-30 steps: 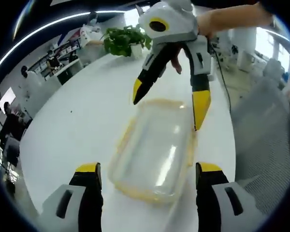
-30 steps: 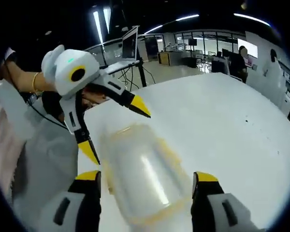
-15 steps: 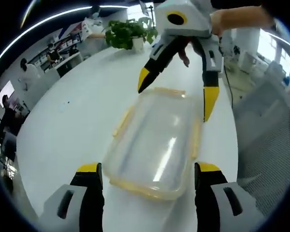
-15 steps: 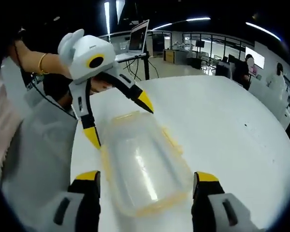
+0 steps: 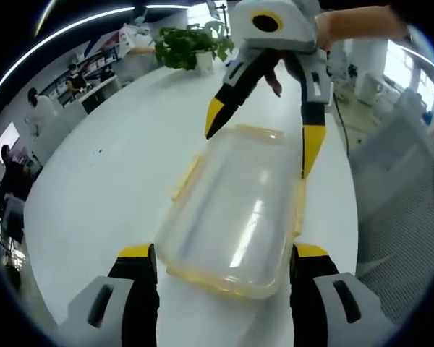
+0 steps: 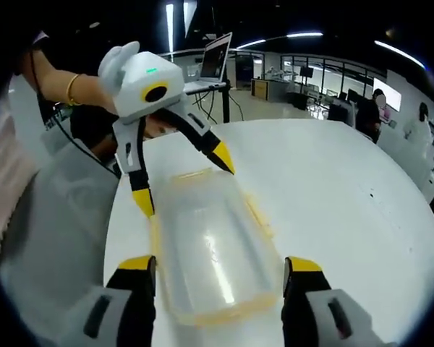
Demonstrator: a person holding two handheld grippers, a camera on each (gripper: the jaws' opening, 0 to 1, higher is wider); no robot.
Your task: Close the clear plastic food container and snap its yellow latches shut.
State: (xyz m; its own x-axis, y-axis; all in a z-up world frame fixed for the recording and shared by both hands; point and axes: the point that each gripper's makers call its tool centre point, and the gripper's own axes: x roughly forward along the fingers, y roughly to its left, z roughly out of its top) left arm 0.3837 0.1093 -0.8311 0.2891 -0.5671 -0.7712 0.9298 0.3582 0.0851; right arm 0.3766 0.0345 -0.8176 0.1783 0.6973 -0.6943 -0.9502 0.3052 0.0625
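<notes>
Container: clear food container (image 5: pixel 235 210) with yellow latches (image 6: pixel 257 215), lid on, resting on white table (image 5: pixel 116 181).
Left gripper (image 5: pixel 221 259): jaws spread wide, straddling container's near end, gripping nothing.
Right gripper (image 6: pixel 218 264): jaws wide apart, straddling opposite end, empty.

Clear lidded container (image 5: pixel 231 210), yellow latches (image 5: pixel 186 178) flared outward

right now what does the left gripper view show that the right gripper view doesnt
Left gripper view alone: a potted plant at the table's far end. Right gripper view alone: an open laptop on a stand. Both: the clear container with its lid on and yellow latches, lying on the white table between the open left claw and the open right claw.
</notes>
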